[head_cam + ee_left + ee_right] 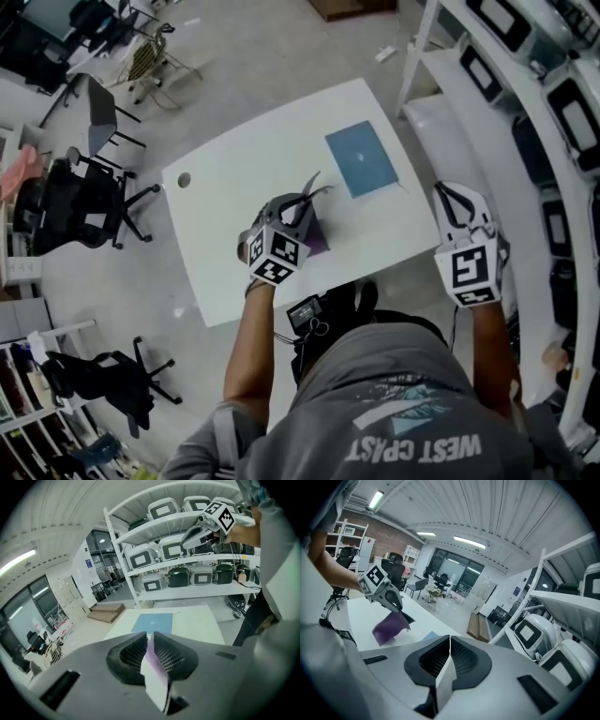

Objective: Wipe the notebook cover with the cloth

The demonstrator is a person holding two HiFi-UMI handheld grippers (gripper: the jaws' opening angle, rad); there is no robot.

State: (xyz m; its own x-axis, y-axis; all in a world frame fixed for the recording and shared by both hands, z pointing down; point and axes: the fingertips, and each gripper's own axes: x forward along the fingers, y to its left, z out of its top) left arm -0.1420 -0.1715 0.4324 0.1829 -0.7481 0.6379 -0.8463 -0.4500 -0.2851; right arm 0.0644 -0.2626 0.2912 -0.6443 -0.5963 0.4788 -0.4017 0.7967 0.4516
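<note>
A blue notebook (362, 158) lies flat on the far right part of the white table (234, 202). My left gripper (315, 187) hovers over the table's near middle, shut on a purple cloth (317, 240). In the left gripper view the cloth (153, 657) sits pinched between the jaws, with the notebook (152, 622) straight ahead. In the right gripper view the cloth (388, 627) hangs from the left gripper (397, 605) above the table. My right gripper (452, 194) is raised off the table's right edge, beside the shelves, shut with nothing in it (449, 639).
White shelving (525, 112) with several boxed appliances runs along the right. Office chairs (89, 202) stand on the floor to the left. A round cable hole (184, 179) is in the table's far left corner.
</note>
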